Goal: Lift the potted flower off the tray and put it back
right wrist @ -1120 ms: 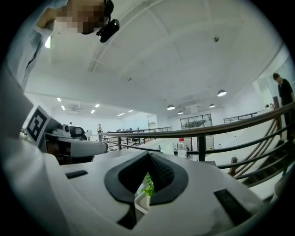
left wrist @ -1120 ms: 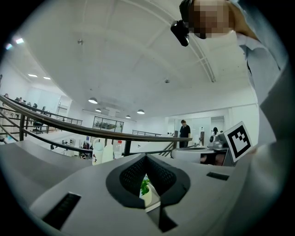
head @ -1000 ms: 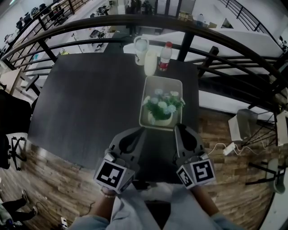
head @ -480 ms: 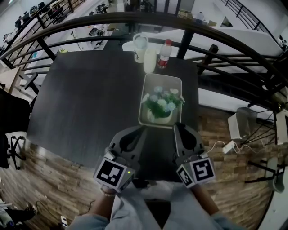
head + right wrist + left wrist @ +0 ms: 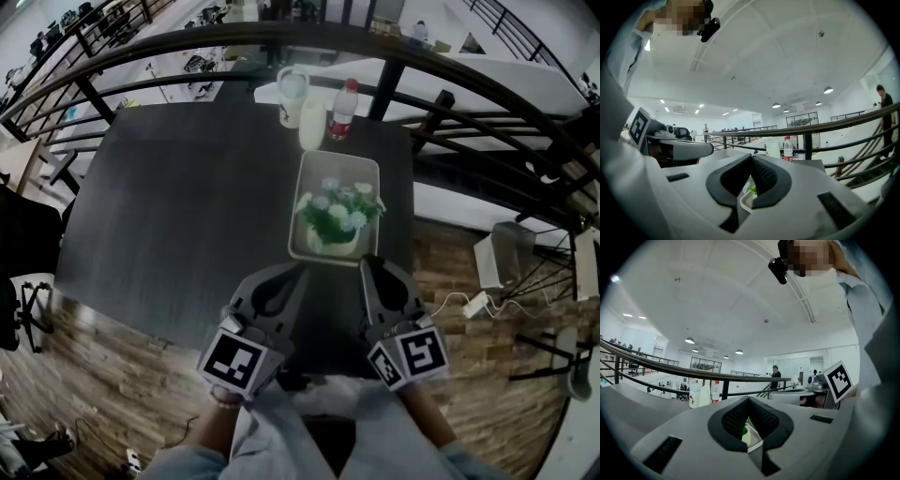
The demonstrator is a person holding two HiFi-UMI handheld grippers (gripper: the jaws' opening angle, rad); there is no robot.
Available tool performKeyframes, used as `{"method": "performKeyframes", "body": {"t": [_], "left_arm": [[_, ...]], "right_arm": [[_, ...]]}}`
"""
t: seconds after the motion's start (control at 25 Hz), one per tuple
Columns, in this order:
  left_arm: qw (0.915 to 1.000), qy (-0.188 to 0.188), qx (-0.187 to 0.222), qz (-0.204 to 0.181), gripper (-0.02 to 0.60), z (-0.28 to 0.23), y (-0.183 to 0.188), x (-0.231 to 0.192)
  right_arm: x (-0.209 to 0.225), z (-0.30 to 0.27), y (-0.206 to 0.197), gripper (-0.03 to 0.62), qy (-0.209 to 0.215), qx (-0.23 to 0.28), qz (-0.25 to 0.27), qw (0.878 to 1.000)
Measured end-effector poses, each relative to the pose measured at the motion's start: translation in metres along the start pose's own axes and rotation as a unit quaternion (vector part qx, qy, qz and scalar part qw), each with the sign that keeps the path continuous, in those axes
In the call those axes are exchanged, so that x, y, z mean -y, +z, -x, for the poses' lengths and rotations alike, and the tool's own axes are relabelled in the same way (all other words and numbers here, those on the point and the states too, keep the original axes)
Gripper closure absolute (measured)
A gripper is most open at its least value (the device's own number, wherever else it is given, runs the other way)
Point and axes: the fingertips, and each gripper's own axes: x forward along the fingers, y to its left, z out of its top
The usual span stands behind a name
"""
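Note:
A potted flower [image 5: 337, 221] with pale blue and white blooms and green leaves stands in a cream pot at the near end of a pale rectangular tray [image 5: 351, 175] on the dark table [image 5: 187, 206]. My left gripper [image 5: 298, 270] hovers shut just short of the tray's near left corner, nothing between its jaws. My right gripper [image 5: 369, 263] is shut too and empty, near the tray's near right corner. Through each gripper view's closed jaws, a sliver of tray [image 5: 752, 439] [image 5: 746, 200] and green leaves [image 5: 752, 190] shows.
At the table's far edge stand a white jug [image 5: 292, 97], a pale bottle [image 5: 312, 125] and a red-labelled bottle [image 5: 343, 110]. A curved black railing [image 5: 281, 42] runs behind the table. Wood floor lies below, with a chair [image 5: 23, 281] at left.

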Motion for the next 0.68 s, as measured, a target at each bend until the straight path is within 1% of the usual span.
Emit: {"method": "performKeyframes", "body": {"t": [0.68], "left_arm": [[1.0,-0.002,0.001,0.005,0.583,0.0033,-0.0002,-0.002]], "right_arm": [[-0.0079,-0.0034,-0.0077,0.597,0.012,-0.013,-0.002,1.0]]}}
